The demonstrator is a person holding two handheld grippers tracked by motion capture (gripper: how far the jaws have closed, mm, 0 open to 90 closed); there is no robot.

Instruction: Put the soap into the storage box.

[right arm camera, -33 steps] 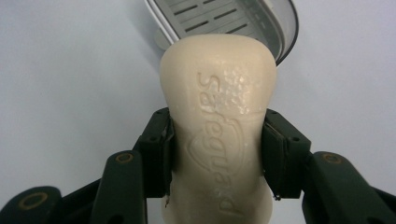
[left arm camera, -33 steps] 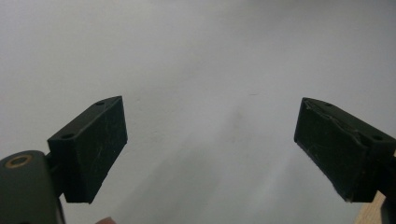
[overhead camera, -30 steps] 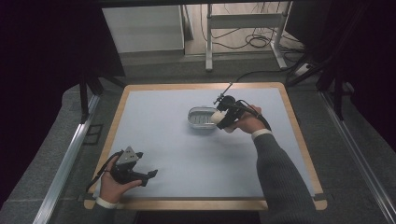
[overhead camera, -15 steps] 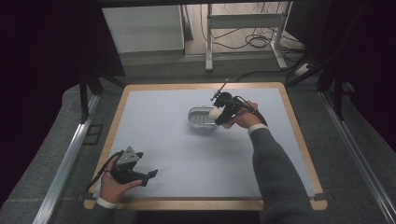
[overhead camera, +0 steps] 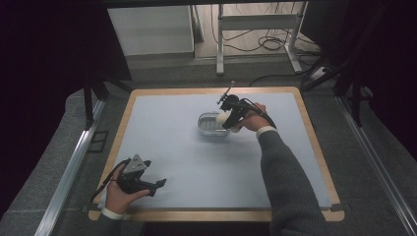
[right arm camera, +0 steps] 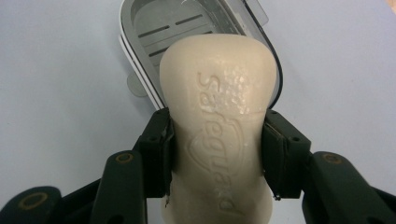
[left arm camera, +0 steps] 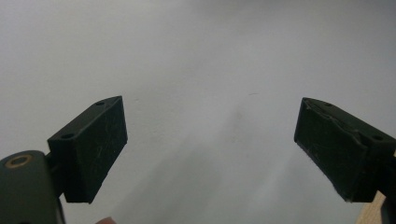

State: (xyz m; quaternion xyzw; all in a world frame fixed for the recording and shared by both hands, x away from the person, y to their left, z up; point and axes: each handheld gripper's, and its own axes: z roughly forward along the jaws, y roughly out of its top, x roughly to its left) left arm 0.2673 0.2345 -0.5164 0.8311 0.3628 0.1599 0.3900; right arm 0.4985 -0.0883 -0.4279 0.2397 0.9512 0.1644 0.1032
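Since a second ago the right gripper (overhead camera: 225, 118) has slid a little toward the soap dish (overhead camera: 210, 124), and its jaws now clamp a cream bar of soap (right arm camera: 217, 116) by its sides just above the dish's near rim. Down at the near left corner of the pale blue mat (overhead camera: 196, 167), the left gripper (left arm camera: 210, 154) hasn't budged, jaws wide apart with nothing between them.

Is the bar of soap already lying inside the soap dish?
No, the bar of soap is clamped between the right gripper pads, held above the near end of the soap dish.
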